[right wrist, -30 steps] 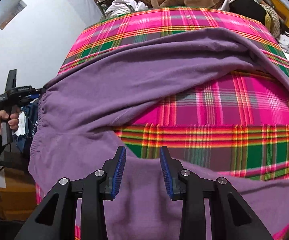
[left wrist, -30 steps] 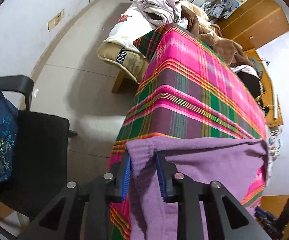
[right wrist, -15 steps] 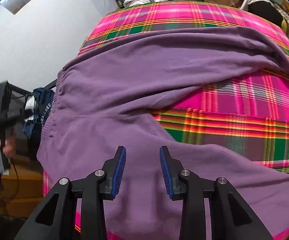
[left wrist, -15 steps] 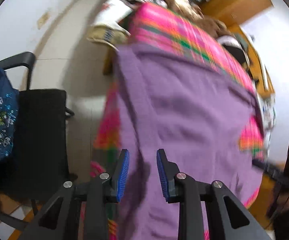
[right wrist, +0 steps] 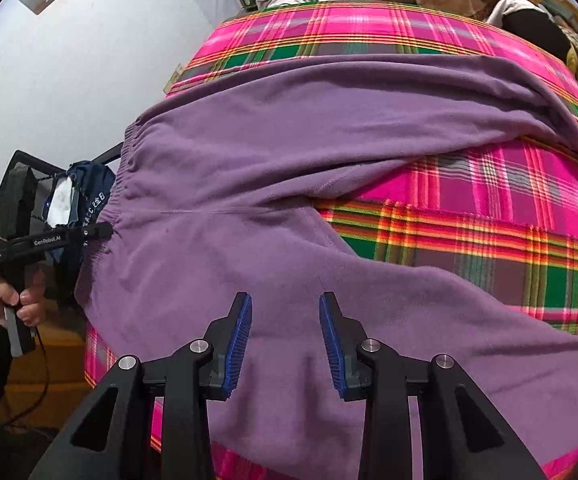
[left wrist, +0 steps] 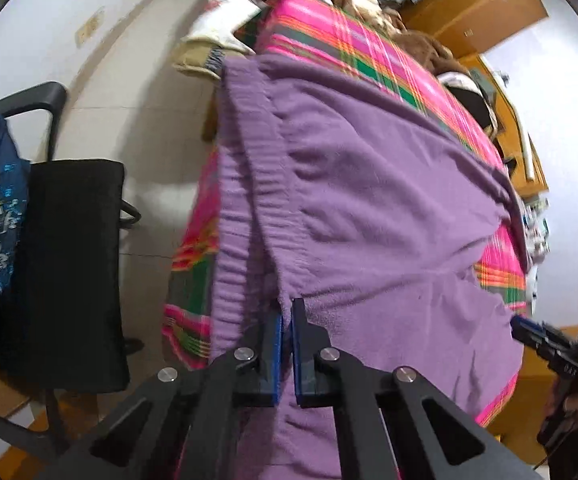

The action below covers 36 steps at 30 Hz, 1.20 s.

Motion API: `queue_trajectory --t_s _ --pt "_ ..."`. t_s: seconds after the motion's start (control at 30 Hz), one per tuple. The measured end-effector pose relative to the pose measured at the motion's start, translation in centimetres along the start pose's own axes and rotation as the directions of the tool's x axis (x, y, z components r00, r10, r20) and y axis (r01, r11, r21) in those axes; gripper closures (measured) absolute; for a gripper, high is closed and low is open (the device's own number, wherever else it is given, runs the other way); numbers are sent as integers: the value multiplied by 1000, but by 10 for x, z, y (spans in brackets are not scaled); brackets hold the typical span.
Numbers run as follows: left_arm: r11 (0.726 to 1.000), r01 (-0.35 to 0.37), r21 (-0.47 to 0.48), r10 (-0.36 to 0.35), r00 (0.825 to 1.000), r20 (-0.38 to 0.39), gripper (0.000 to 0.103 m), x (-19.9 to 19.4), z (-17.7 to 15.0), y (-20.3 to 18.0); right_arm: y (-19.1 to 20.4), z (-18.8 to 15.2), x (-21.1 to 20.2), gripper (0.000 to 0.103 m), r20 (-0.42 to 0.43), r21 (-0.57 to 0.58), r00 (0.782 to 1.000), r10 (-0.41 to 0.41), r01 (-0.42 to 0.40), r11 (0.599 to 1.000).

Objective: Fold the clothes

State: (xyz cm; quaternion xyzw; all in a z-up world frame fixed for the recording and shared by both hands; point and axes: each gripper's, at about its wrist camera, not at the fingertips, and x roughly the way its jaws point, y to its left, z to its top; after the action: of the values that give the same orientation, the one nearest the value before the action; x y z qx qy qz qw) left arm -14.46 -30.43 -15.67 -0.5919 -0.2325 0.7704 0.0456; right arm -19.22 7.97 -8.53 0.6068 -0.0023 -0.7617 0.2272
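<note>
Purple sweatpants [left wrist: 369,200] are lying spread across the plaid blanket [right wrist: 469,208] on the bed. The left gripper [left wrist: 286,320] is closing its jaws, pinching the elastic waistband [left wrist: 257,184] edge. The right gripper [right wrist: 285,320] is hovering over the fabric, jaws apart, gripping nothing

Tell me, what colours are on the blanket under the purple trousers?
The plaid blanket is bright pink with green, orange and grey stripes, clearest in the right wrist view.

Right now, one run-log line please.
left gripper: closing on purple trousers waistband | right gripper: open above trousers | plaid blanket underneath
</note>
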Motion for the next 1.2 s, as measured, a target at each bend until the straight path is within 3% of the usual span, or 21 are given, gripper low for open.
queue_trajectory --t_s 0.37,0.47,0.53,0.63,0.83,1.07,1.2 --pt "997 33 -75 -34 999 -8 96 -3 -2 15 -38 -18 -7 67 7 117 999 -42 41 992" --pt "996 -18 -90 20 1000 21 94 -16 -3 16 -53 -18 -10 66 18 143 999 -44 41 989" --pt "992 -63 -105 67 997 42 94 -24 -3 18 -64 -17 -13 57 27 154 999 -42 37 987" --pt "989 -85 -124 94 993 72 94 -34 -4 12 -80 -16 -17 57 47 164 998 -52 43 985" --pt "997 -67 -44 70 994 88 94 -24 -11 -68 -137 -12 -31 57 81 175 990 -113 98 980" --pt "998 -31 49 33 999 -26 94 38 -37 -184 -250 -24 -70 57 124 231 971 -206 174 957" --pt "996 -19 84 25 997 -72 94 67 -52 -240 -314 -32 -90 57 148 287 964 -222 173 942"
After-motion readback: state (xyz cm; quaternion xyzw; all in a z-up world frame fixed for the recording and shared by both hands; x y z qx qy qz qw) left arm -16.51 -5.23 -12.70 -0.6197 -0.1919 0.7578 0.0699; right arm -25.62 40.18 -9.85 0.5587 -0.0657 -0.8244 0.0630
